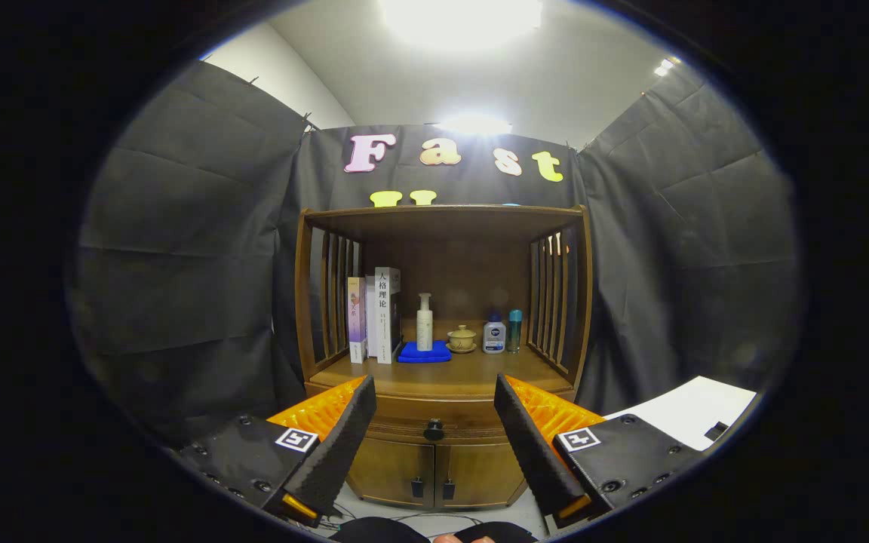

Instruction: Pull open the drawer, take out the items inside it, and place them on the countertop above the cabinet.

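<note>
A wooden cabinet (442,392) stands straight ahead of me against the booth wall. Its drawer (434,422) is closed, with a dark round knob (434,430) at its middle. The knob lies beyond my fingertips, level with the gap between them. My gripper (433,392) is open, and nothing sits between its fingers. The countertop (472,373) above the drawer is bare at its front. The drawer's contents are hidden.
On the countertop's back half stand upright books (376,317), a pump bottle (425,323) on a blue cloth (424,352), a small lidded cup (462,338) and two small bottles (502,333). Two cabinet doors (434,471) sit under the drawer. A white surface (687,411) lies at the right.
</note>
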A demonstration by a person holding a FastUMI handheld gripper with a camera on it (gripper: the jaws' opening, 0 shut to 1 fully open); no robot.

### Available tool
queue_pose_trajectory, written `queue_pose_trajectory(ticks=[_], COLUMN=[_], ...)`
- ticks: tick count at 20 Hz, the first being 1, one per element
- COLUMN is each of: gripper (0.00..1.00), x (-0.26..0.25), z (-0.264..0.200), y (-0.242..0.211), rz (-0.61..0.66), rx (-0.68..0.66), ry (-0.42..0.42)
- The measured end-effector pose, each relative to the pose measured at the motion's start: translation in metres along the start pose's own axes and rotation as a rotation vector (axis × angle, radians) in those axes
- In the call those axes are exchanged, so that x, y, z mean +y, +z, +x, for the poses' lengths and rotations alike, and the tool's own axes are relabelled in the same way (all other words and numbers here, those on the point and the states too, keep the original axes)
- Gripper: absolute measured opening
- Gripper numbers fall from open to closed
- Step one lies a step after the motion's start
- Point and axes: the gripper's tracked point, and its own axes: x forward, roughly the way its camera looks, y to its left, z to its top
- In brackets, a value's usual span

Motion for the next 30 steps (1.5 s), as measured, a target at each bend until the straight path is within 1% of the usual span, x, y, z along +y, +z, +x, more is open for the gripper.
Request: queue_pose_trajectory(ticks=[8,12,16,21,26,30], gripper=[0.99,0.99,1.0,0.99,0.99,0.99], x=[0.003,0.006,0.005,0.007,0.006,0.008], z=[0.008,0.027,0.051,0.081,0.114,0.141], y=[-0.009,-0.021,-0.033,-0.046,-0.063,-0.084], rz=[0.01,0.024,0.037,0.089,0.047,0.053], rx=[0.016,0.05,0.075,0.105,0.128,0.166], ry=[0.002,0.011,0.006,0.018,0.018,0.033])
